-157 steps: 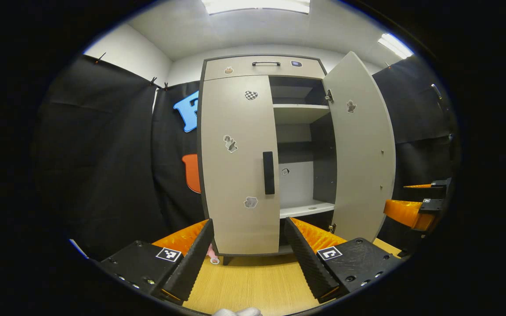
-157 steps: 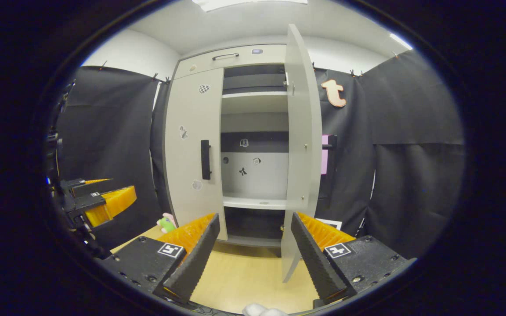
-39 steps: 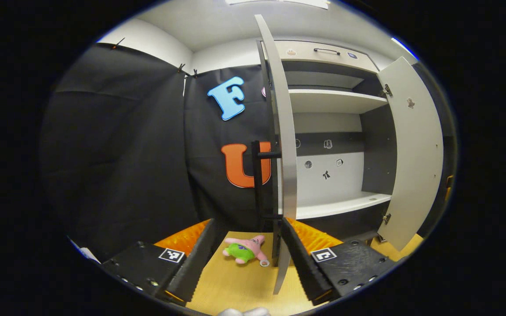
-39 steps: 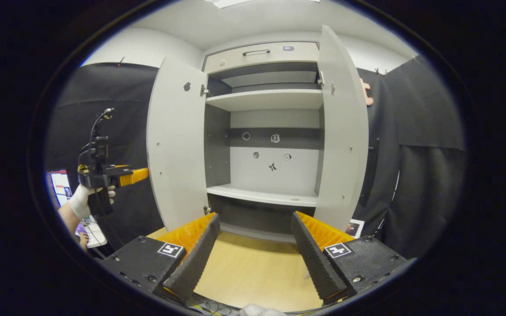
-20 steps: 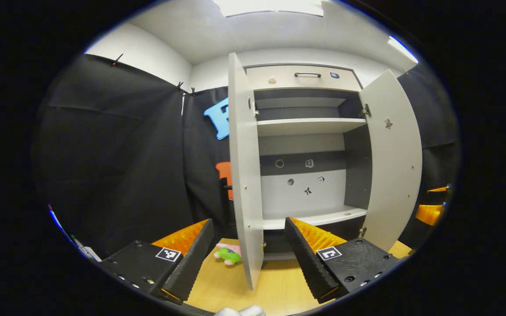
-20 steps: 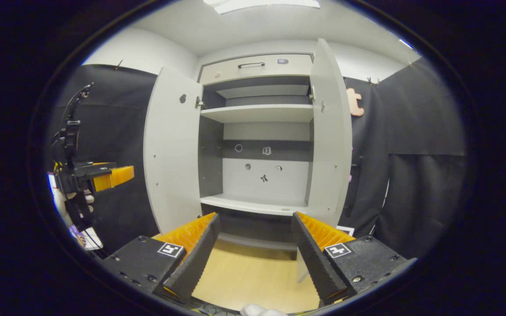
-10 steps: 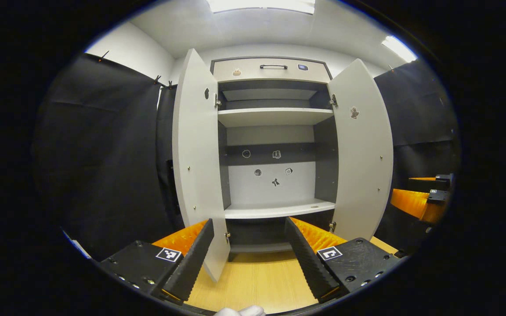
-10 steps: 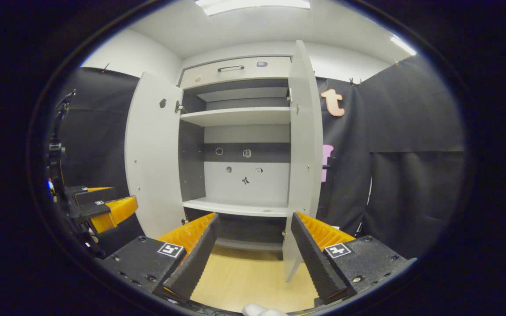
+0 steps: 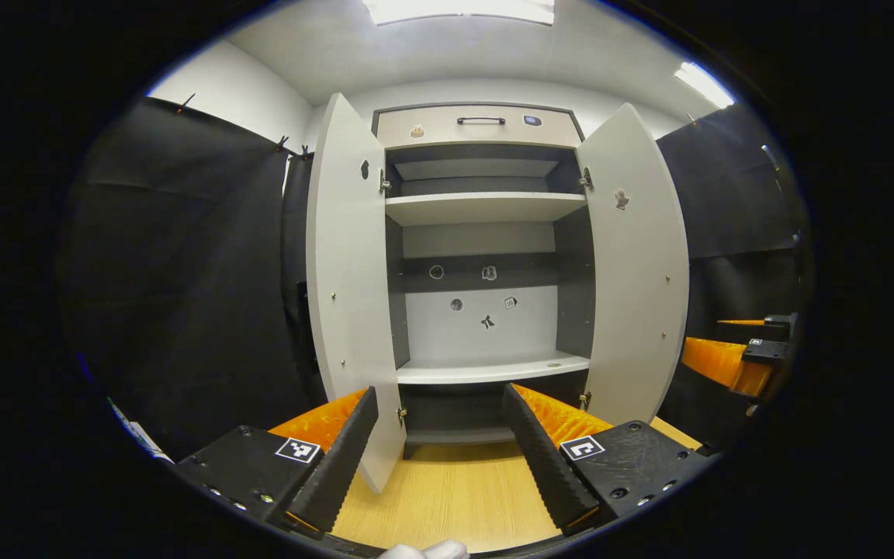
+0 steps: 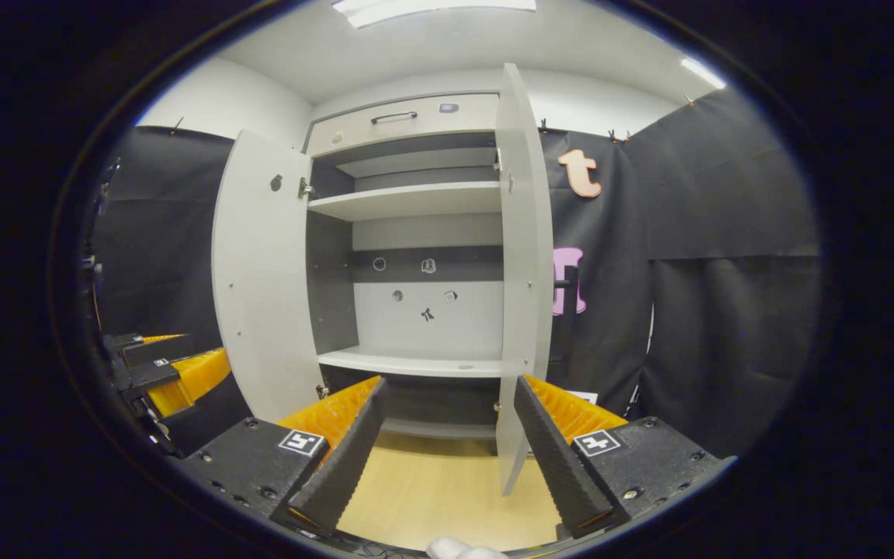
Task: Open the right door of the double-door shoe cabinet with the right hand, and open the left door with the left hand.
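The pale grey shoe cabinet (image 9: 478, 128) stands ahead with both doors swung out. Its left door (image 9: 350, 295) and right door (image 9: 637, 272) show their inner faces in the left gripper view. My left gripper (image 9: 435, 458) is open, back from the cabinet, holding nothing. In the right gripper view the left door (image 10: 257, 279) hangs wide and the right door (image 10: 524, 264) is seen almost edge-on. My right gripper (image 10: 447, 458) is open and empty, well short of the right door. Each gripper shows at the side of the other's view: the right gripper (image 9: 730, 361), the left gripper (image 10: 171, 373).
Inside are an upper shelf (image 9: 486, 206) and a lower shelf (image 9: 493, 371), both bare, with small stickers on the back panel (image 9: 486, 310). A top drawer with a dark handle (image 9: 480, 120) sits above. Wooden floor (image 9: 447, 497) lies below; black cloth walls stand on both sides.
The left door, closed 7.8 s ago, has swung fully open. My left gripper let go of it and drew back to face the cabinet. The right gripper view has drifted slightly rightward.
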Demonstrator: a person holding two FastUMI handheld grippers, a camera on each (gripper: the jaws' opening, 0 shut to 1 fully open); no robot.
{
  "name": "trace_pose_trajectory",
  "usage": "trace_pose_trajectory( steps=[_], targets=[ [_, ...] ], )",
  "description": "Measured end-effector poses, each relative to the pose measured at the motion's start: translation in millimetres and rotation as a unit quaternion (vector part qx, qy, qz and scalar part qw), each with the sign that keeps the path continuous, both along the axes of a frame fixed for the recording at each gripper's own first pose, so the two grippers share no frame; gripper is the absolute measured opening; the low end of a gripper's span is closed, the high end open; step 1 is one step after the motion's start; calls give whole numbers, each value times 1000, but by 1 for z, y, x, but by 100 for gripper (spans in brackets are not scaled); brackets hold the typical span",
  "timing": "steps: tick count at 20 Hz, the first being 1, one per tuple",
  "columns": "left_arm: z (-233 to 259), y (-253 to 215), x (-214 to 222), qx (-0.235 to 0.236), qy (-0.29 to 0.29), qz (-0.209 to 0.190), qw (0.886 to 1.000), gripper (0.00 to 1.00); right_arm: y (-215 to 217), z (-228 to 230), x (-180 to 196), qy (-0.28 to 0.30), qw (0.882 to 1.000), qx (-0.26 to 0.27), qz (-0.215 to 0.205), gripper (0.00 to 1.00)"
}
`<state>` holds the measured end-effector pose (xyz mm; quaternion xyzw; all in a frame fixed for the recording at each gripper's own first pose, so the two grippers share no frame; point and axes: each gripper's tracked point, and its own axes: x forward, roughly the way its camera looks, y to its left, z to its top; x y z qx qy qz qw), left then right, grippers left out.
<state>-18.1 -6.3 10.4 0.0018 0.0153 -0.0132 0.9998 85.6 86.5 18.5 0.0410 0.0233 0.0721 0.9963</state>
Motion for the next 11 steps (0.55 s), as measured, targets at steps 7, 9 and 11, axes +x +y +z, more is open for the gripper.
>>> trace_pose_trajectory(
  steps=[7,9,11],
  targets=[
    [6,1,0,0,-3,-6,1000,96,2,1,0,-2,1000,1,0,100],
    [8,2,0,-2,-5,-7,1000,96,3,1,0,-2,1000,1,1,100],
    [9,5,0,-2,-5,-5,1000,96,4,1,1,-5,1000,1,0,100]
  ],
)
